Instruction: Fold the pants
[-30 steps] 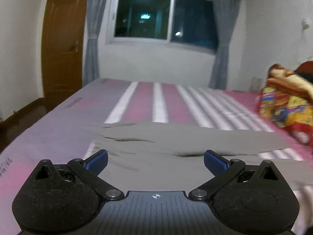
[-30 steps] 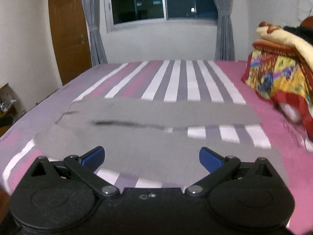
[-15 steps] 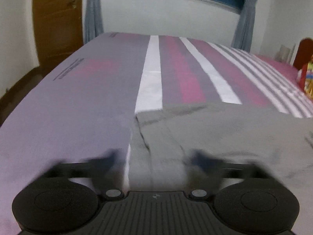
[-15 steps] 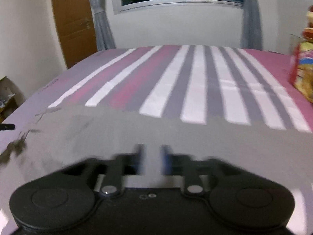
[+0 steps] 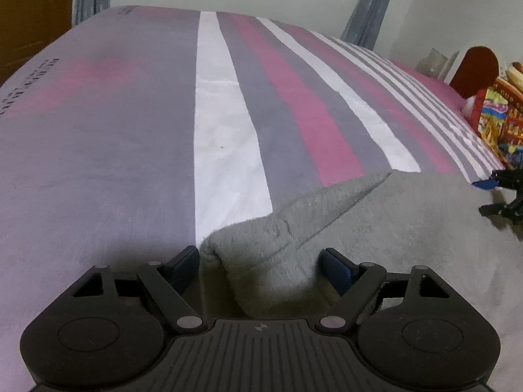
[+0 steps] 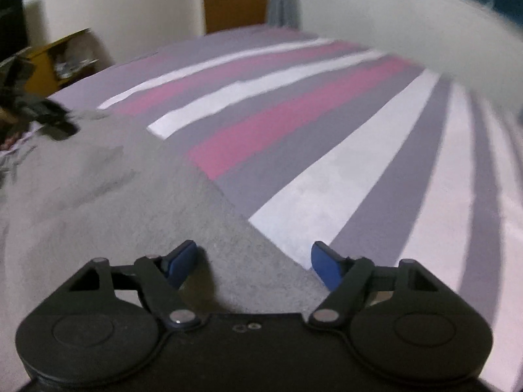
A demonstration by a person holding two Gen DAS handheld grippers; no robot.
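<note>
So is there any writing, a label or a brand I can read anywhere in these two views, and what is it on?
Nothing can be read outright.
Dark printed lettering near the left edge of the bedsheet: too small and skewed to read.
A second short print at the sheet's far edge: also unreadable.
Colourful blanket at the right: bright patterns, possibly letters, too small to tell.
Small round emblem on the left claw body: a symbol, no words.
Grey pants: no label showing.
</note>
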